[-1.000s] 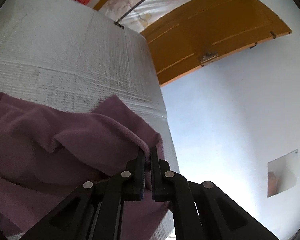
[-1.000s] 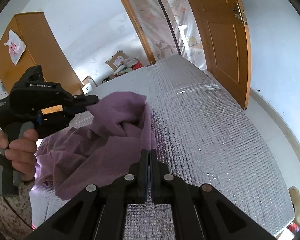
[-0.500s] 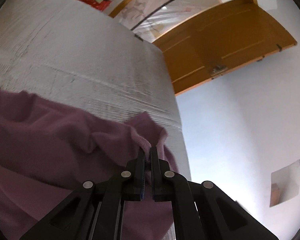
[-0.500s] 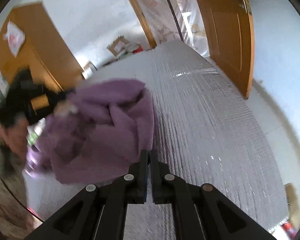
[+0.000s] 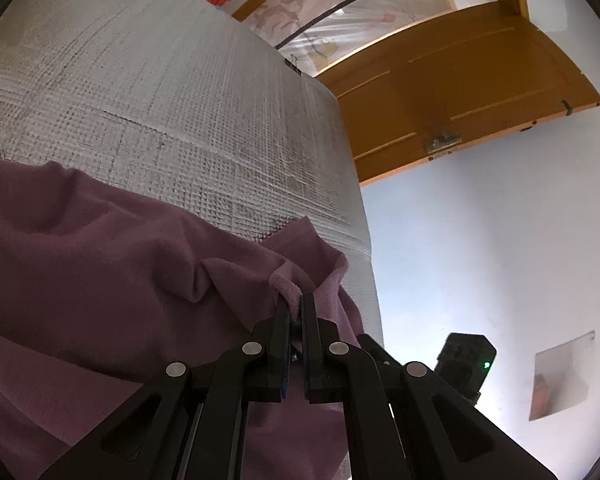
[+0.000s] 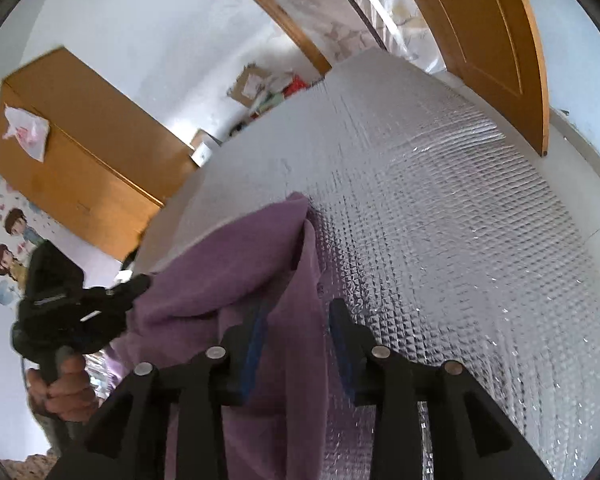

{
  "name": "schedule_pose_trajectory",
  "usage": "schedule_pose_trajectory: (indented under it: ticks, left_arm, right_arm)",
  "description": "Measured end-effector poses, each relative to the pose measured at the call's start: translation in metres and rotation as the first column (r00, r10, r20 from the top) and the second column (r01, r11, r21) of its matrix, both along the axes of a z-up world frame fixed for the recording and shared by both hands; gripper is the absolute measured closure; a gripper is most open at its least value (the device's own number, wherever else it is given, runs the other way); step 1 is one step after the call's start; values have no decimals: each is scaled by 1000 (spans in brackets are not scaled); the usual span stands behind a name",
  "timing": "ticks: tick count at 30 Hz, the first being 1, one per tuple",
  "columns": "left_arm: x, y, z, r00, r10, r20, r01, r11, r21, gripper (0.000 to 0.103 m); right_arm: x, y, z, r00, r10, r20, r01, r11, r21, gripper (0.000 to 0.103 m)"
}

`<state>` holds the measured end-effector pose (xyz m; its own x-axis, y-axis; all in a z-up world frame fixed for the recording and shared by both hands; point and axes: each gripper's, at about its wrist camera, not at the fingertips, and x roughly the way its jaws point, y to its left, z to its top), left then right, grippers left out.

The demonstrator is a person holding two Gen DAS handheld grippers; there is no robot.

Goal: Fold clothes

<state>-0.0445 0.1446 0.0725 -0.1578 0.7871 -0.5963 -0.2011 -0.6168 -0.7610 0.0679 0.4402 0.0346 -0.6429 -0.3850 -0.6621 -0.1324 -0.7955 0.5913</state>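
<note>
Two tongs work one purple cloth (image 5: 112,288) that lies bunched on the silver-padded counter (image 5: 172,92). Left tongs (image 5: 296,314) are pinched tight on a rolled edge of the cloth near the counter's edge. Right tongs (image 6: 298,320) have just been opening; their jaws stand apart with a fold of cloth between them, unpressed. A hand (image 6: 66,386) grips the left tool's handle.

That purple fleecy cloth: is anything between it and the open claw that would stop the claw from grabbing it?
Nothing visible does. A hanging fold of the purple fleece garment already lies between the fingers of the right gripper, whose jaws have just been opening and do not press on it. The left gripper is shut on another edge, above the silver quilted mat.
</note>
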Motion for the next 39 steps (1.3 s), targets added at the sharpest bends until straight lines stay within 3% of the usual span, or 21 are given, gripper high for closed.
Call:
schedule_pose_trajectory:
  ticks: [3, 11, 17, 20, 23, 27, 35, 39]
  left_arm:
    - [-2, 3, 1, 1000, 4, -7, -4, 1000, -2, 99]
    - [-8, 9, 17, 996, 40, -75, -38, 999, 22, 99]
    - [-13, 14, 26, 992, 73, -105, -68, 997, 47, 99]
    - [-13, 18, 26, 989, 79, -121, -76, 997, 28, 99]
    - [-13, 20, 25, 984, 105, -144, -104, 994, 12, 99]
    - [-12, 29, 18, 993, 51, -108, -49, 999, 17, 99]
    - [-9, 5, 17, 992, 58, -115, -62, 997, -37, 99]
    - [2, -22, 22, 987, 59, -150, -71, 994, -81, 84]
  right_arm:
    - [-3, -4, -2, 1000, 22, -4, -22, 1000, -14, 100]
    - [39, 6, 53, 976, -86, -202, 114, 985, 133, 101]
    - [79, 8, 81, 932, -186, -311, 263, 938, 225, 101]
    - [99, 11, 83, 907, -263, -329, 357, 893, 272, 101]
    - [114, 22, 78, 891, -329, -311, 413, 874, 257, 101]
    - [114, 27, 52, 920, -339, -197, 384, 878, 285, 101]
    - [133, 25, 27, 934, -344, -97, 357, 892, 276, 101]
    - [136, 23, 19, 927, -366, -77, 372, 882, 289, 100]
